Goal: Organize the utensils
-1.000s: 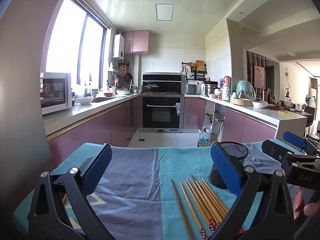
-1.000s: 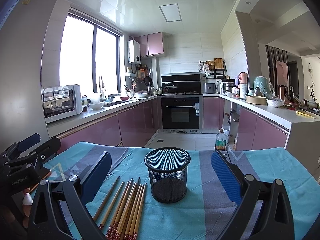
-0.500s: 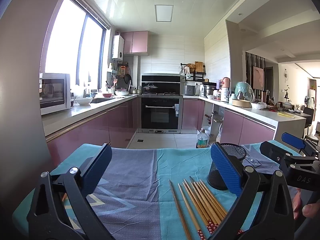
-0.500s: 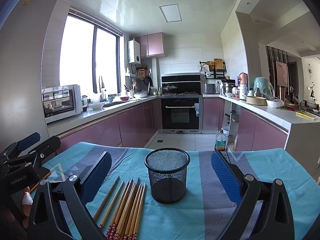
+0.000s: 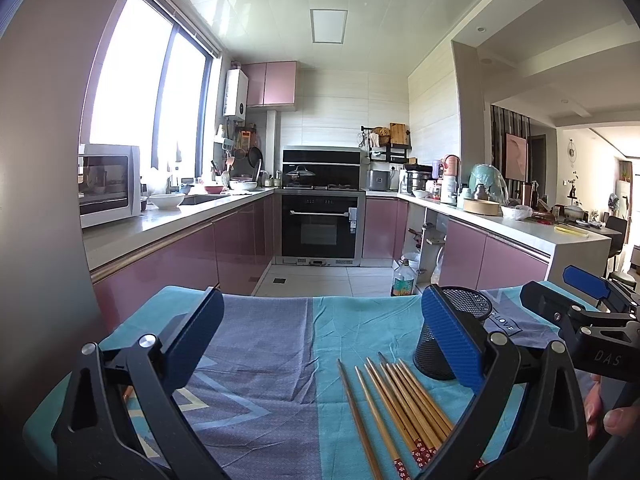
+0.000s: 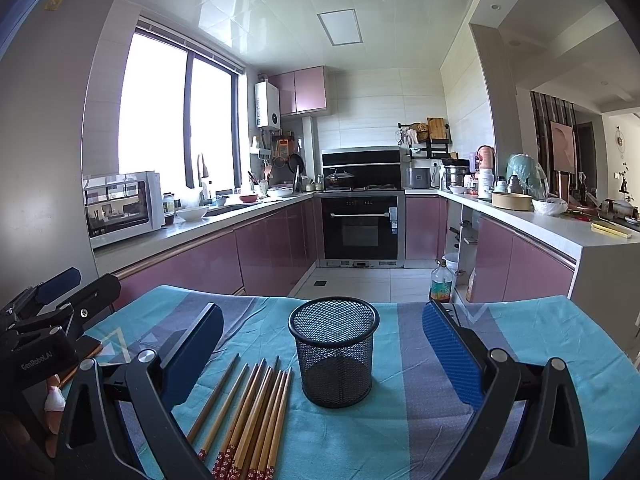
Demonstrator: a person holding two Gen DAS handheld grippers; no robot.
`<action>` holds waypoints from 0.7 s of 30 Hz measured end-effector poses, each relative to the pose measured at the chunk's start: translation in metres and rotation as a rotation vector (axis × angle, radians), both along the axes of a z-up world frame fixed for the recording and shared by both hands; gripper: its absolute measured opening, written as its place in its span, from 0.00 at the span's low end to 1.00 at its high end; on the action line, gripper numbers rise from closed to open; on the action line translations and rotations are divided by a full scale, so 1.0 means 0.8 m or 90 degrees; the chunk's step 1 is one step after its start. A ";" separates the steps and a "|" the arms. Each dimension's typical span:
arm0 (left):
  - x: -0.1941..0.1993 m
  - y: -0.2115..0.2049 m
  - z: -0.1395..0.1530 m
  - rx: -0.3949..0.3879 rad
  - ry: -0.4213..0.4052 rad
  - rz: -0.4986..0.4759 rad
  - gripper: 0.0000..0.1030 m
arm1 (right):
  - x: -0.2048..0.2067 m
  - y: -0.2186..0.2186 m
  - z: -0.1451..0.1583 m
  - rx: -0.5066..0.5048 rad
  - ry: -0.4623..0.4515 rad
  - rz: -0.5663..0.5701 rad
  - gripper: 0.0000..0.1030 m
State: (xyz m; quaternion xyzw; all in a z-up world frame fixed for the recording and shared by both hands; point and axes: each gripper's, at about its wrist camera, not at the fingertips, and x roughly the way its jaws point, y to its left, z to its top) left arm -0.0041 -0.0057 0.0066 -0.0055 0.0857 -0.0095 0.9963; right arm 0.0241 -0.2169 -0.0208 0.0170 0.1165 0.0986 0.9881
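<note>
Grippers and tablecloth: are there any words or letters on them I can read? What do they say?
"DAS": white letters on the right gripper, cut off by the picture's edge.
"GenRobot.AI": small white print on the left gripper.
"LOVE": on a dark patch of the tablecloth beside the mesh cup.
Oven sticker and floor bottle label: too small to read.

Teal-and-grey tablecloth over table. Behind — pink cabinets, black oven, microwave on left counter, bottle on floor.
</note>
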 end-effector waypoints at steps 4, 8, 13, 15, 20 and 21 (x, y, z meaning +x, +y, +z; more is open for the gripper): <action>0.000 0.000 0.000 0.000 0.000 0.000 0.95 | 0.000 0.000 0.000 0.000 0.000 0.000 0.94; 0.000 0.000 0.000 0.000 0.000 0.000 0.95 | 0.000 0.000 -0.001 -0.001 0.000 0.000 0.94; 0.000 0.000 0.000 0.000 0.001 0.000 0.95 | 0.000 0.000 0.001 0.000 -0.001 -0.001 0.94; 0.000 0.000 0.000 0.000 0.001 0.000 0.95 | 0.000 0.000 0.000 0.000 0.000 0.000 0.94; 0.000 0.000 0.000 -0.001 0.001 0.000 0.95 | 0.000 0.000 0.000 0.001 -0.001 0.001 0.94; 0.000 0.000 0.000 -0.001 0.001 0.001 0.95 | 0.000 0.000 0.001 0.001 -0.001 0.001 0.94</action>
